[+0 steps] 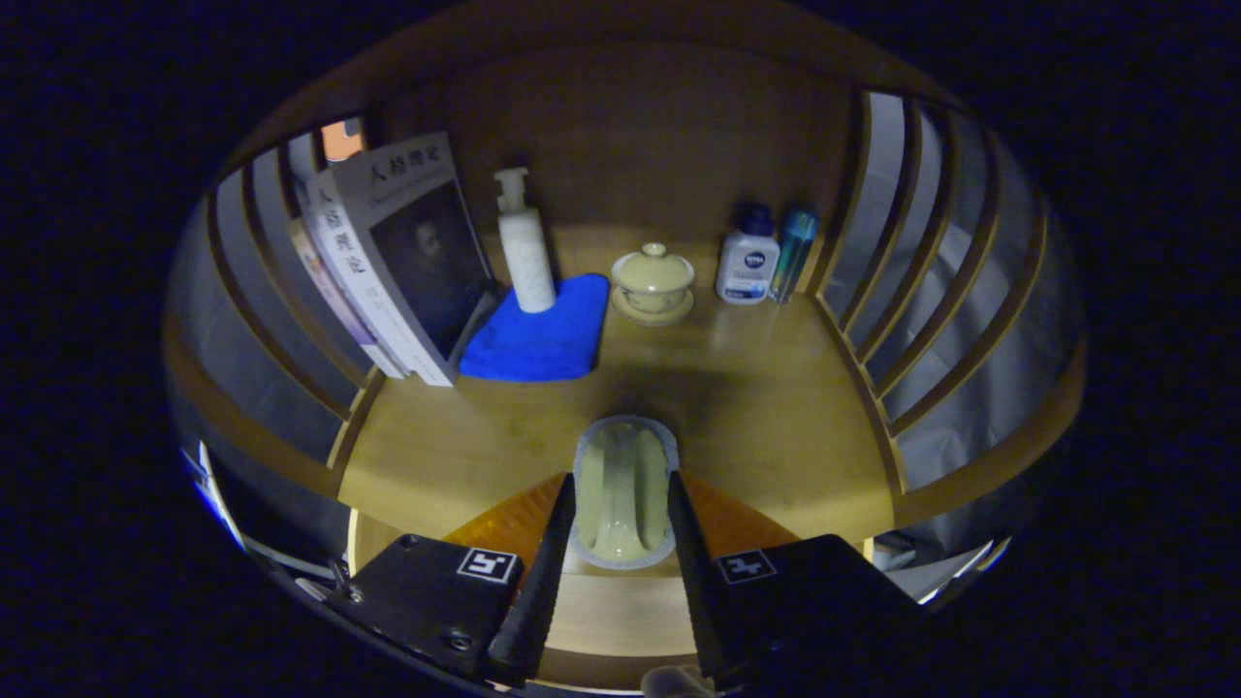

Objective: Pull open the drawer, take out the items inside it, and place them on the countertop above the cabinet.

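My gripper (620, 477) is shut on a pale oblong dish with a grey rim (620, 504), one finger pressing on each long side. The dish sits level over the front part of the wooden countertop (776, 427) and casts a shadow ahead of itself. I cannot tell whether it touches the wood. The drawer is hidden below.
Beyond the dish, along the back panel, stand leaning books (407, 262), a white pump bottle (525, 247) on a blue cloth (538, 339), a lidded cup on a saucer (652, 281), a white bottle with a dark cap (747, 257) and a slim blue tube (795, 247). Slatted wooden sides (902, 291) close both ends.
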